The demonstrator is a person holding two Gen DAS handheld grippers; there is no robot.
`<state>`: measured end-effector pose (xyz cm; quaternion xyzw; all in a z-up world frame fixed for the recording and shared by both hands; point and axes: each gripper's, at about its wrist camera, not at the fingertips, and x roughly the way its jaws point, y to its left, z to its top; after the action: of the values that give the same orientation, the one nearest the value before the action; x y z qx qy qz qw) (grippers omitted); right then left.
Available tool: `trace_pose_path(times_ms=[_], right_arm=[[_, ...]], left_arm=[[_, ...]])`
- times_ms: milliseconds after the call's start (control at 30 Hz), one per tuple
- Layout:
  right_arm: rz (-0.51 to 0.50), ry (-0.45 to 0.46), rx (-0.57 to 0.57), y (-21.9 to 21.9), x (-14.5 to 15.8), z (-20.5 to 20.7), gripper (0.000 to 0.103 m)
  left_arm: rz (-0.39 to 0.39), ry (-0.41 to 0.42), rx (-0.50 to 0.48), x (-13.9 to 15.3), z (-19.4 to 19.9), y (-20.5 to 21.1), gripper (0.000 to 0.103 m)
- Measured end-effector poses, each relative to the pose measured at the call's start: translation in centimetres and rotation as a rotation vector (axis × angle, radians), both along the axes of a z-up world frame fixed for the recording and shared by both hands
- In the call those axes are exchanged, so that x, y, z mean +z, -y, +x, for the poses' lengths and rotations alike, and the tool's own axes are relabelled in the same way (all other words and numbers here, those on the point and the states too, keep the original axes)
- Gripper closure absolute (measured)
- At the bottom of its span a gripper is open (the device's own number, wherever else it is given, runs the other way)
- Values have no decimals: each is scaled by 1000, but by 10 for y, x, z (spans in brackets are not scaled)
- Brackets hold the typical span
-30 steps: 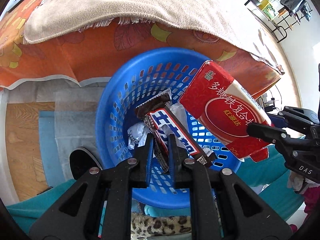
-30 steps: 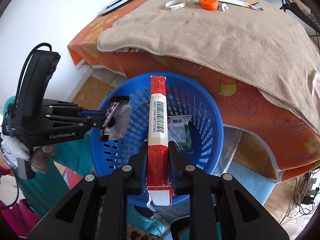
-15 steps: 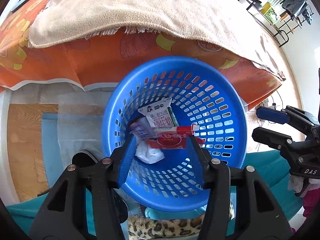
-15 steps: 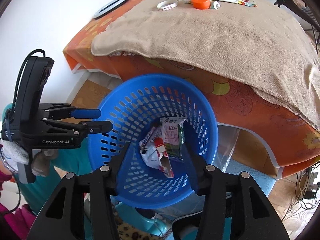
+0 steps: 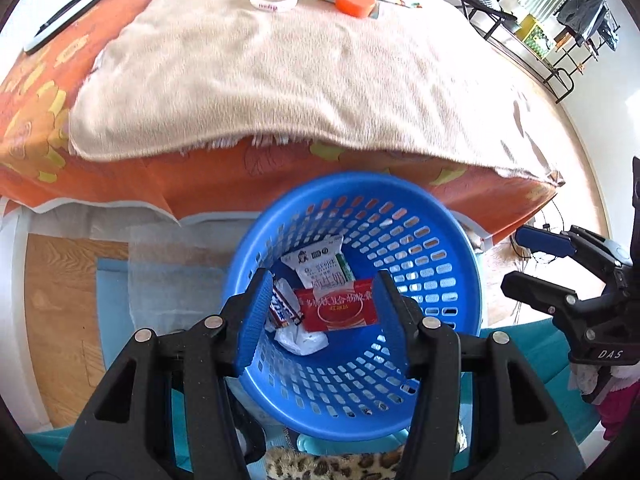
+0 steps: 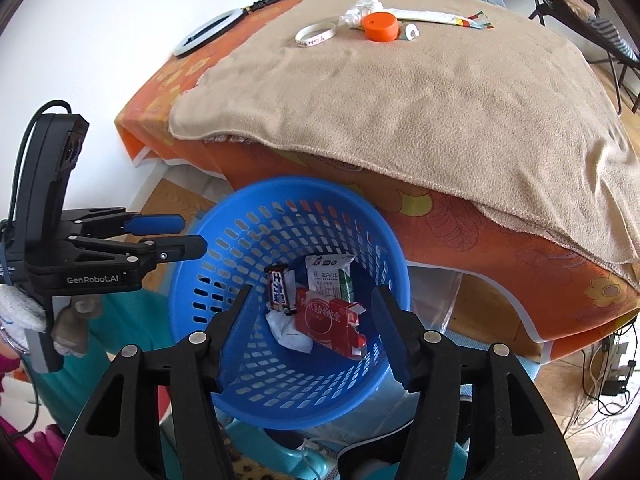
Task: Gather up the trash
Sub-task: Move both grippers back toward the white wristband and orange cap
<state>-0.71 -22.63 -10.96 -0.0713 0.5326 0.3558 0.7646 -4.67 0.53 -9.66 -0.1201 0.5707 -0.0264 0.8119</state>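
Trash lies at the bottom of the blue basket [image 6: 192, 276]: a red carton [image 6: 326, 322], a dark candy-bar wrapper [image 6: 279, 290], a white milk pouch [image 6: 326, 276] and a crumpled white tissue [image 6: 290, 334]. In the right wrist view the carton's long axis runs slantwise, its torn flap end toward the lower right; the wrapper stands lengthwise up the picture just left of it, touching. The pouch lies behind, partly covered by the carton. Chinese print marks all three, too small to read surely.

Left hand-held gripper [image 5: 316, 316] hangs over the basket, released, nothing between its blue pads [image 5: 252, 316]. Right hand-held gripper [image 6: 310, 332] has just been opening and is likewise empty, jaws apart above the trash. The left unit's body reads "GenRobot.AI"; the right one's shows "DAS", the rest cut off.

Beyond the basket stands a bed with an orange flowered sheet [image 6: 480, 240] and a beige blanket [image 6: 420, 100]. On the blanket lie a white wristband [image 6: 316, 35], an orange lid [image 6: 381, 27] and a tube [image 6: 436, 18].
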Motion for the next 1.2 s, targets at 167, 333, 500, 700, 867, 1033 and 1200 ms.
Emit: trace_pose_path(times_ms=[167, 333, 500, 700, 867, 1033, 1200], right_arm=[[15, 10, -27, 2, 7, 8, 37], [30, 14, -45, 3, 13, 19, 37], [38, 35, -51, 1, 21, 31, 37], [50, 69, -53, -5, 33, 52, 37], [72, 90, -69, -9, 45, 76, 37], [91, 123, -85, -17, 58, 102, 37], [125, 140, -97, -28, 70, 132, 37]], left_arm=[[8, 35, 6, 15, 16, -5, 50], [13, 61, 6, 26, 33, -9, 50], [19, 89, 10, 37, 53, -14, 50], [36, 121, 24, 47, 81, -23, 50], [57, 135, 31, 52, 106, -32, 50], [78, 145, 40, 55, 130, -44, 50], [98, 157, 44, 58, 155, -55, 50]])
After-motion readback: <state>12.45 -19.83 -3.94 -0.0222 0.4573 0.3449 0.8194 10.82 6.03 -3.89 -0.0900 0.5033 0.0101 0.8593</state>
